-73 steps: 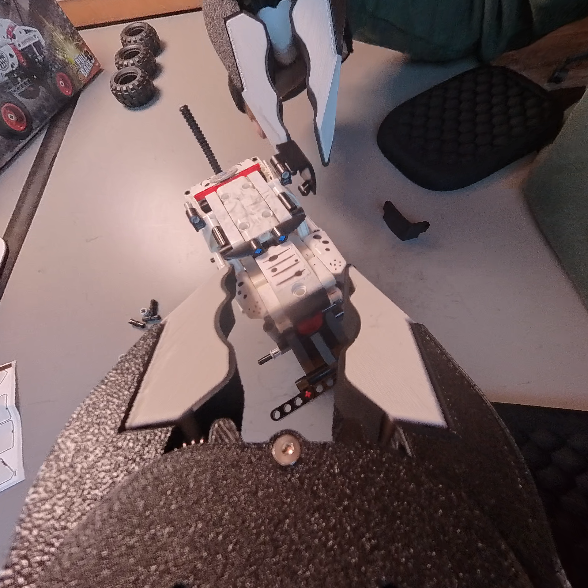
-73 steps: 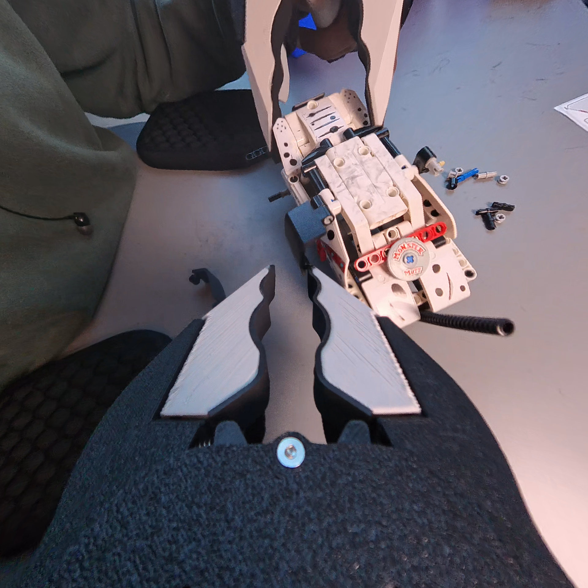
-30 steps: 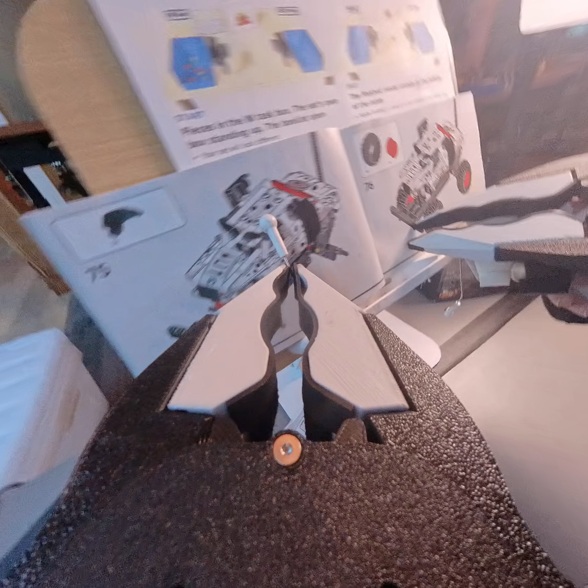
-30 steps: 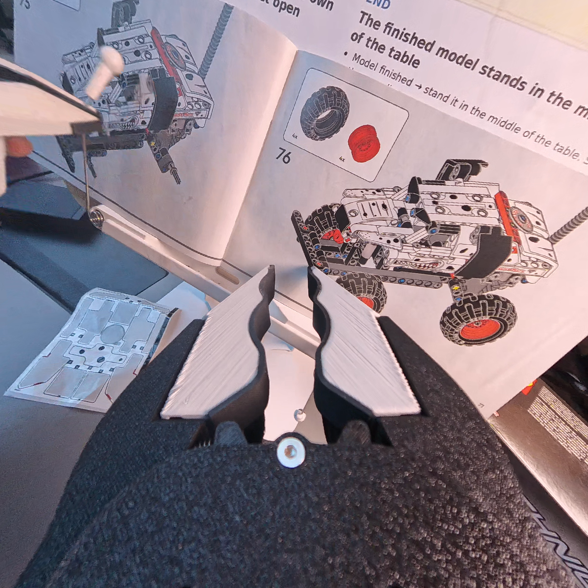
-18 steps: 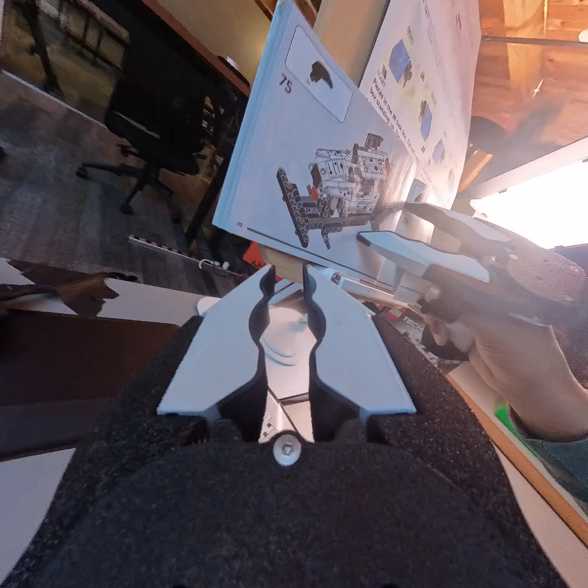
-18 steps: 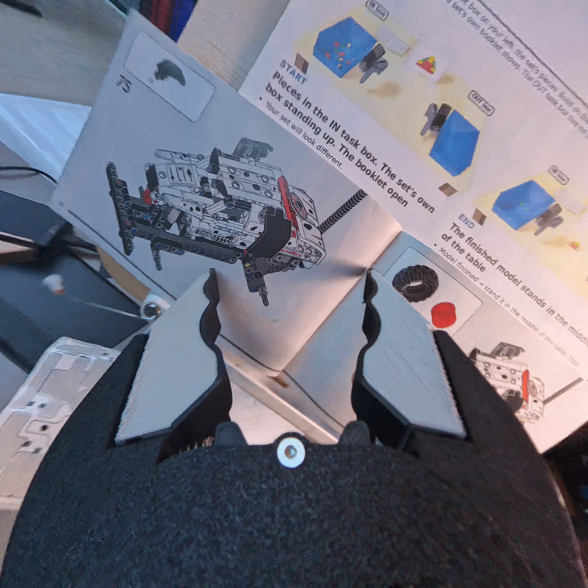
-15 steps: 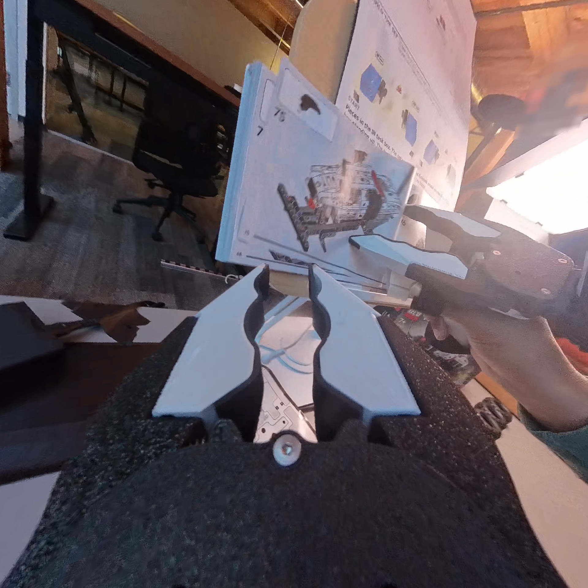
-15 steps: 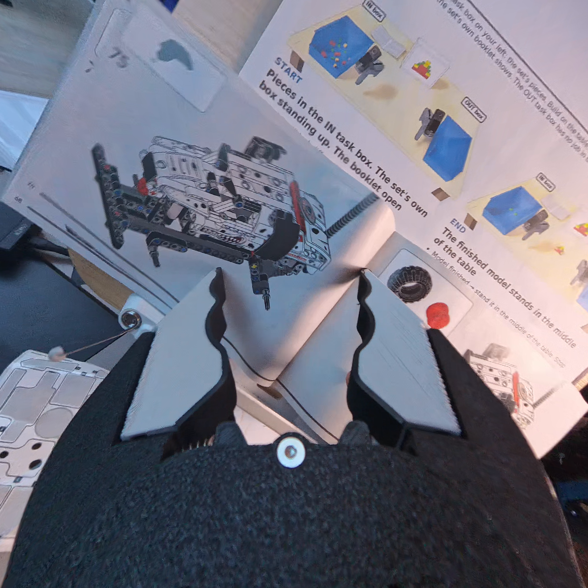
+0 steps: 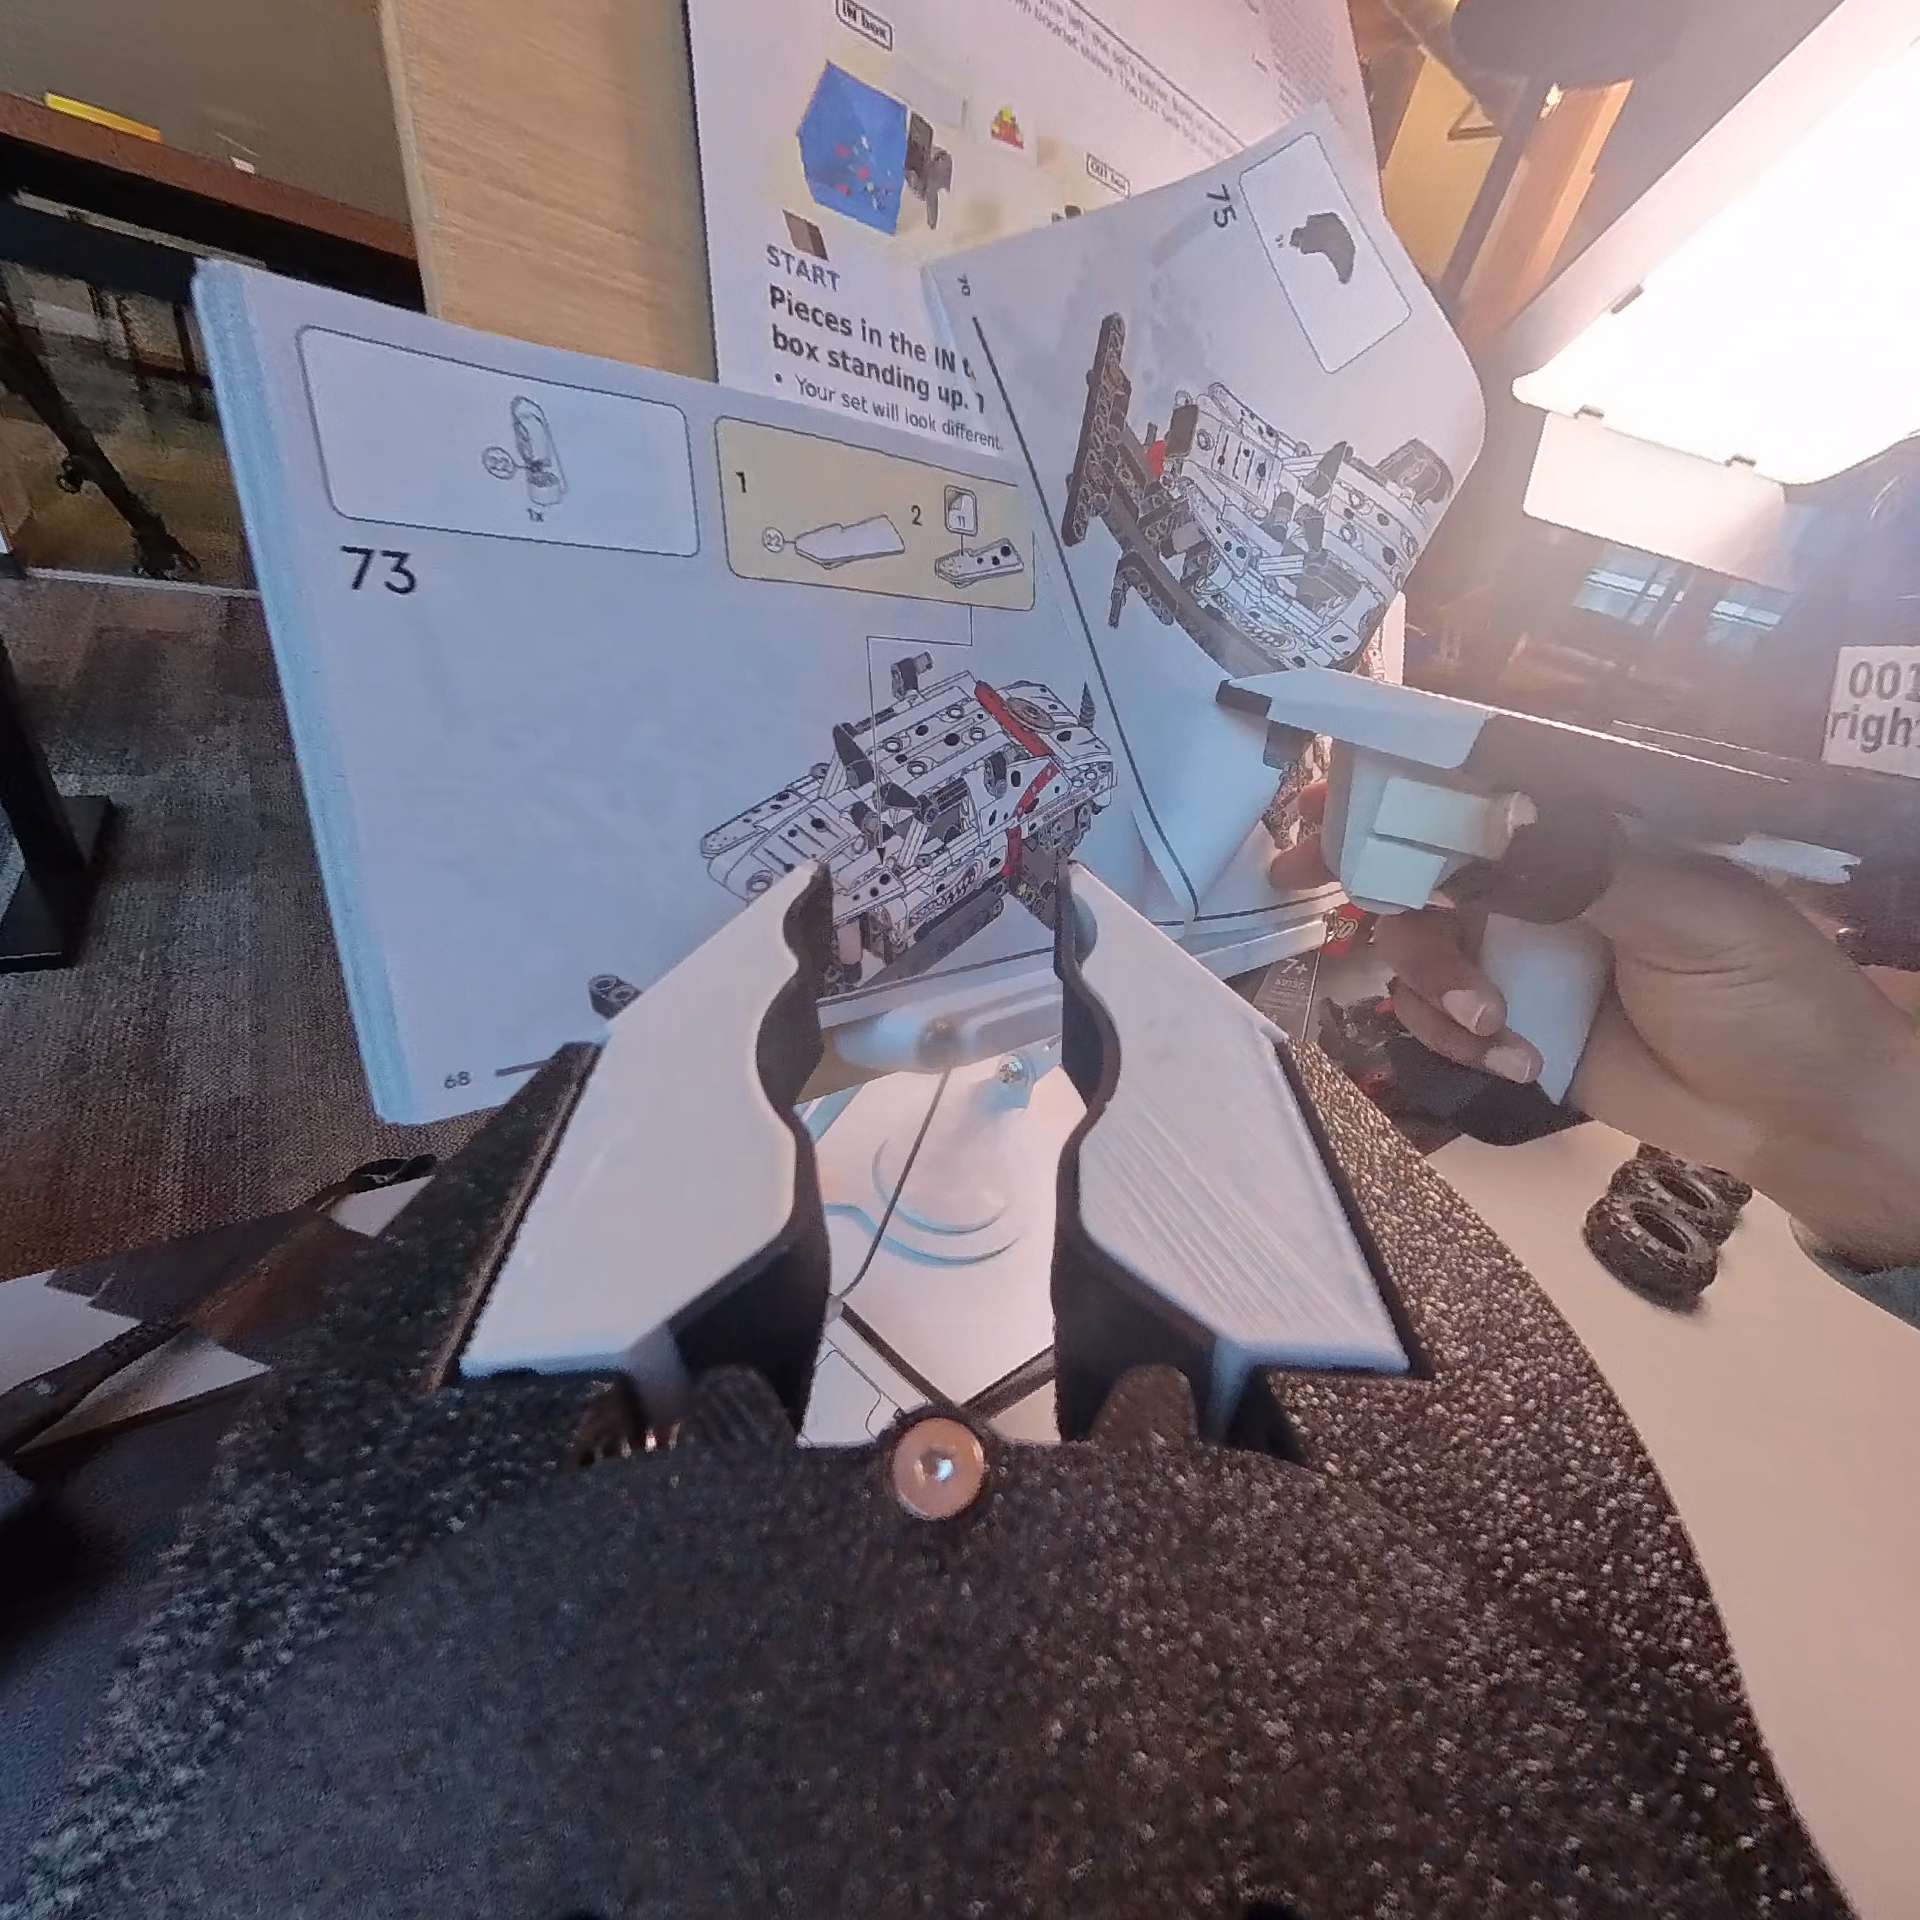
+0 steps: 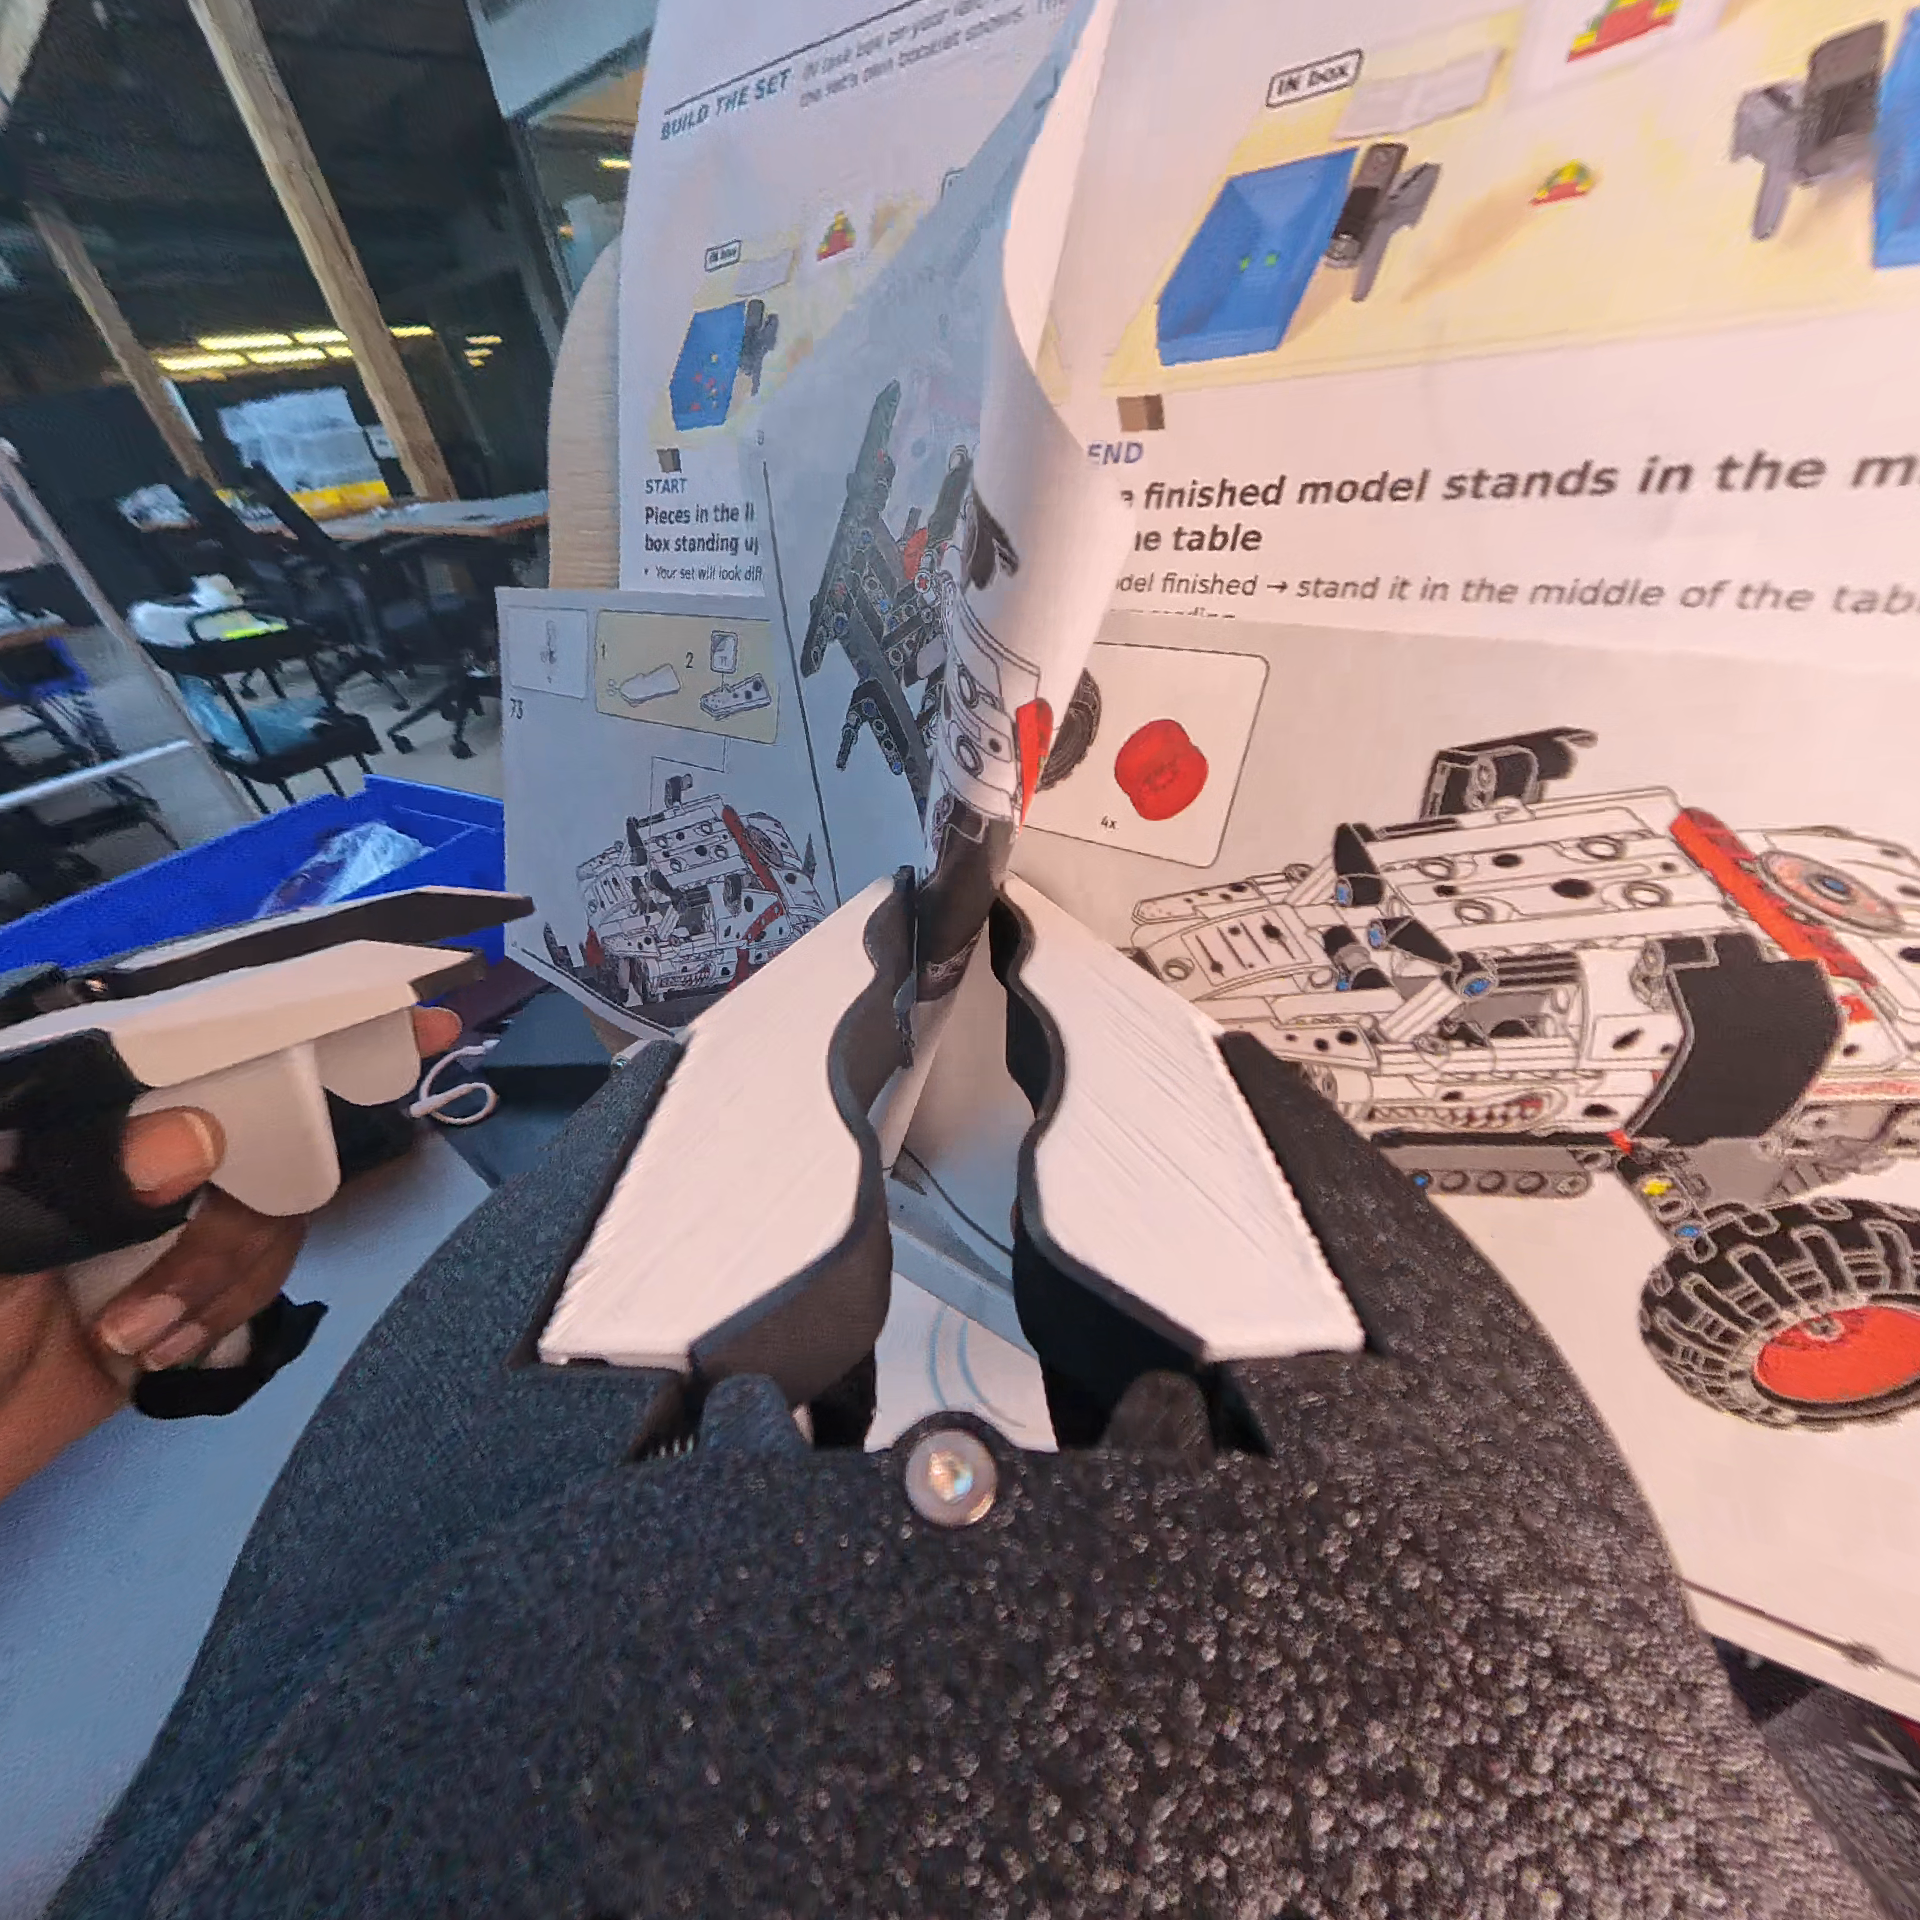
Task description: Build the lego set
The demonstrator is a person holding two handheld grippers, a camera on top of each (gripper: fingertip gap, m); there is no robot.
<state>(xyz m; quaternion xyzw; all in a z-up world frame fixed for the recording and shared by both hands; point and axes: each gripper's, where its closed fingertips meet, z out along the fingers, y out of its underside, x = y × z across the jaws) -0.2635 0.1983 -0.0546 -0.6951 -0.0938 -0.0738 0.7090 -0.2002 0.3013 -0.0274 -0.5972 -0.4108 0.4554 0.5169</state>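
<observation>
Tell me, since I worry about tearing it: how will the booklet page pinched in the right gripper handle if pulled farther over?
Probably floppy: the page already curls above the right gripper. It looks thin, so a sideways tug could crease or tear it near the instruction booklet spine. It likely weighs almost nothing.

The booklet point(image 9: 582, 727) pages are pale grey-white with black line drawings touched with red, plus one yellow-tan panel; the right gripper point(image 10: 951, 904) has white fingers point(image 10: 748, 1143) with black inner pads on a speckled black body; the bin point(image 10: 260, 862) is bright blue; the tyres point(image 9: 1662, 1226) are black with knobbly tread; the surface point(image 9: 1766, 1403) is off-white.
</observation>
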